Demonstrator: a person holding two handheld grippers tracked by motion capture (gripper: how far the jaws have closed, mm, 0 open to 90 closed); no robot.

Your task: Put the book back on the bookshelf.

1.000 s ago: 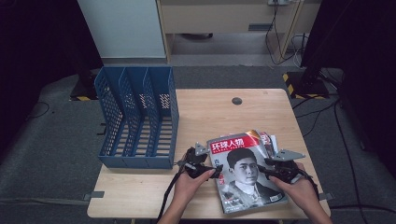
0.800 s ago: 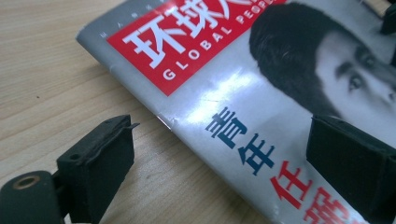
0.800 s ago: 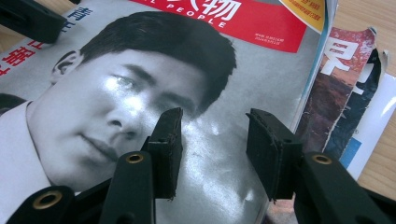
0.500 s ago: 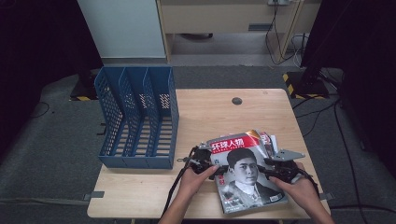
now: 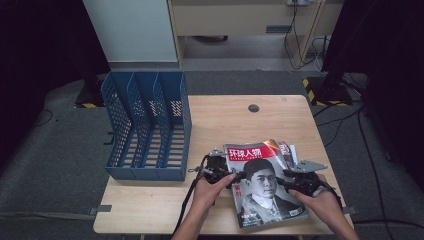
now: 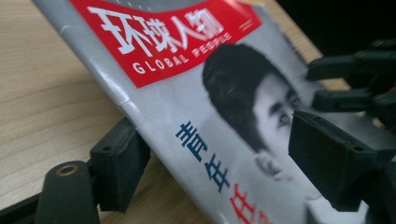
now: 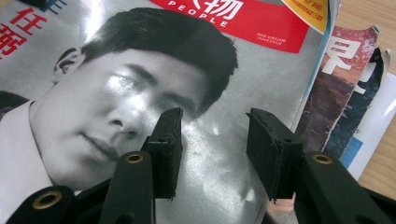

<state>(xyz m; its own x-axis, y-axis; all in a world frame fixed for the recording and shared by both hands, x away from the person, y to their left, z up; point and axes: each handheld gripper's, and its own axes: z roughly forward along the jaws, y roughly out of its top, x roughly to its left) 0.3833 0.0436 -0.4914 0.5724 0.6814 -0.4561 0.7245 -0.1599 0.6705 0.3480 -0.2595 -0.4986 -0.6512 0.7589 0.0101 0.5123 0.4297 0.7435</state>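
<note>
Wooden table (image 5: 165,210), magazine (image 5: 267,192) between left gripper (image 5: 235,176) fingers (image 6: 119,170)

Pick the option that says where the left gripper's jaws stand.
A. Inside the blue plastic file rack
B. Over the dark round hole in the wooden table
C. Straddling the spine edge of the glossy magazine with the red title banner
C: in the left gripper view, one jaw of the left gripper sits under the spine edge of the glossy magazine with the red title banner and the other above its cover.

floor (image 5: 60,150): grey carpet, cables trailing
desk (image 5: 220,120): light wood
cabinet (image 5: 235,17): pale, behind the desk's far edge
sides: dark
</note>
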